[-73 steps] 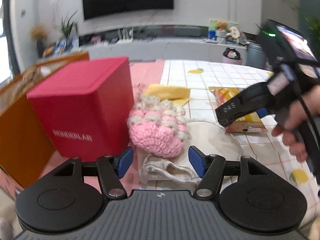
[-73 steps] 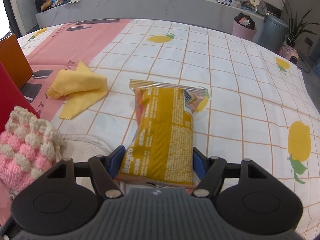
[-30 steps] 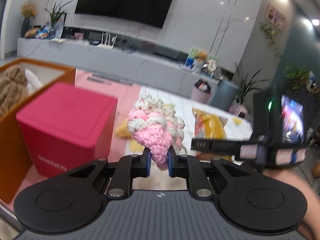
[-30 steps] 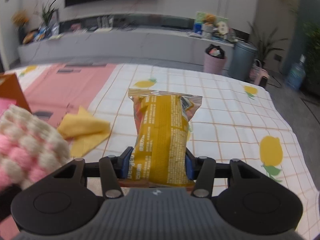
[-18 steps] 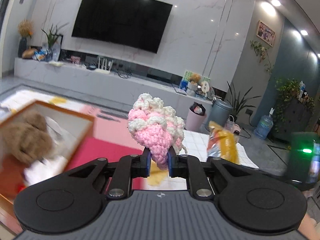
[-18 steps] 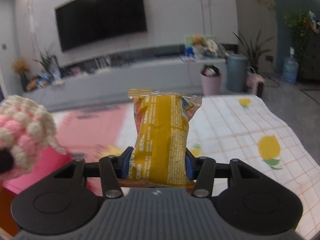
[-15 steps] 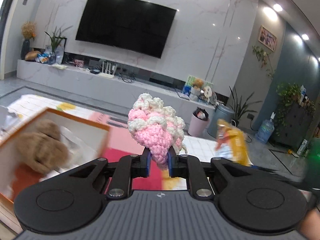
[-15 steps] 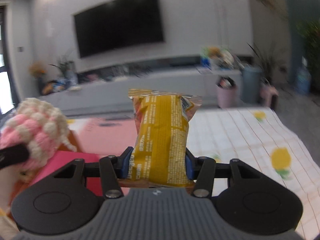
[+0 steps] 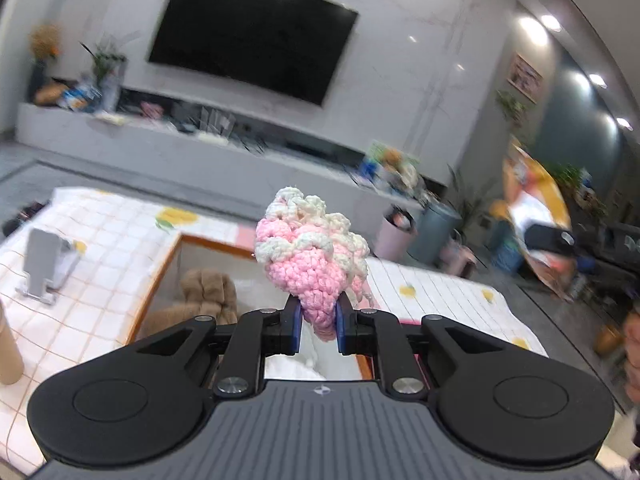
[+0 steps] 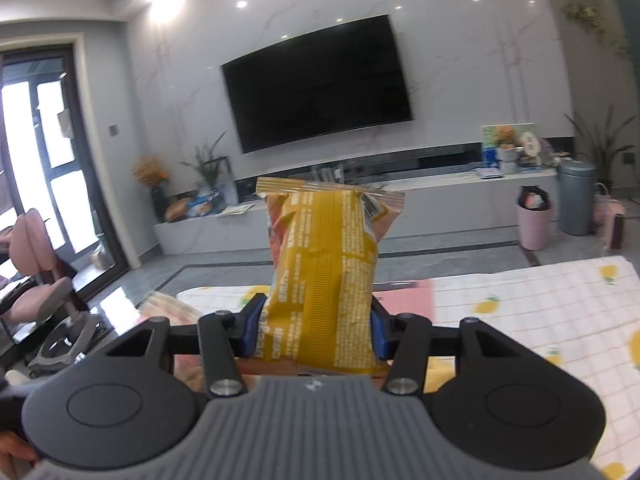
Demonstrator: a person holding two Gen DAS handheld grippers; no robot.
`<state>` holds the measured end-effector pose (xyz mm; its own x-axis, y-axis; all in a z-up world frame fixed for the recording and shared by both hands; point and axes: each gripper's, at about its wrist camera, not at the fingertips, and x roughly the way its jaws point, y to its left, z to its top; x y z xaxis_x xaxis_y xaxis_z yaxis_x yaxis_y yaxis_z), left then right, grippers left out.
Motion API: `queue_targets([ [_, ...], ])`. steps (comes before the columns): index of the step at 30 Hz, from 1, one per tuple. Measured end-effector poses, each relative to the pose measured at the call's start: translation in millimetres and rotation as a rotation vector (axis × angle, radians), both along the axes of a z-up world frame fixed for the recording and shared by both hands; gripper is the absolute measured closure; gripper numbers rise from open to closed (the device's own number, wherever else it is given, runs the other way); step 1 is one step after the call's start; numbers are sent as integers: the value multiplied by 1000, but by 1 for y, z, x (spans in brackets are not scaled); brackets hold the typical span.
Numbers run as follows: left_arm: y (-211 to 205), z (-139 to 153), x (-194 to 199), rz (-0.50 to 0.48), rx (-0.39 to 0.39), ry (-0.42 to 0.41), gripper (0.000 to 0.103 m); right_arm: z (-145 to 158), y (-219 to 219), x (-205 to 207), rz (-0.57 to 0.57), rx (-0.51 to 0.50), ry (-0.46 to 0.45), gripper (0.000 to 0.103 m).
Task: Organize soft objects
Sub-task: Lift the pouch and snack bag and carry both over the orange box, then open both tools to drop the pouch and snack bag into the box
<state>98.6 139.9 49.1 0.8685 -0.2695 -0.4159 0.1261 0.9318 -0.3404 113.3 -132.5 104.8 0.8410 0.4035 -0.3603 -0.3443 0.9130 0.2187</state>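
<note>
The left gripper (image 9: 318, 326) is pinched narrow on the lower tip of a crocheted pouch (image 9: 310, 258), a knobbly pink and cream yarn piece that stands upright from the blue pads, its long axis vertical and its bumpy wide end up. It hangs in the air above an open orange-rimmed box (image 9: 168, 256) on the tabletop (image 9: 100, 248), which wears a white checked cloth with lemon prints. A fuzzy brown plush toy (image 9: 204, 296) lies inside the box near its left wall. The right gripper (image 10: 316, 330) is clamped on the lower part of a yellow snack packet (image 10: 326, 276), glossy crinkled foil, held upright with its crimped seal edge on top and its long axis vertical, in the air over the tabletop's near edge.
</note>
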Motion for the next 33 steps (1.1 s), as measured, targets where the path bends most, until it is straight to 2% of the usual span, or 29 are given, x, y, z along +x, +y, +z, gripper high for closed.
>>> queue_targets([
  [3,11,-10,7,15,-16,24,85,-9,43,8,54,-61,15,52],
  [8,27,-15,8,156,15,56,85,-32,103,30,139,-171,113,52],
  [11,32,-18,11,177,-24,71,85,-52,125,59,164,-224,213,52],
  [14,25,-24,18,176,5,96,85,-76,138,97,162,-285,322,52],
  [17,26,-24,18,195,1,111,85,-96,146,130,127,-294,426,52],
  [20,39,-24,13,183,-23,109,85,-106,171,150,133,-377,431,52],
  [22,46,-25,7,188,-8,108,85,-117,180,164,142,-443,446,52],
  [24,52,-23,5,221,2,99,85,-123,190,179,105,-469,472,52],
  [27,60,-22,4,239,-19,100,85,-137,199,193,109,-507,515,52],
  [29,63,-24,5,237,-36,114,85,-152,207,200,106,-582,546,52],
  [31,63,-27,7,234,-34,127,85,-163,221,196,112,-727,491,52],
  [33,63,-28,8,248,-37,134,85,-170,227,196,100,-793,468,52],
])
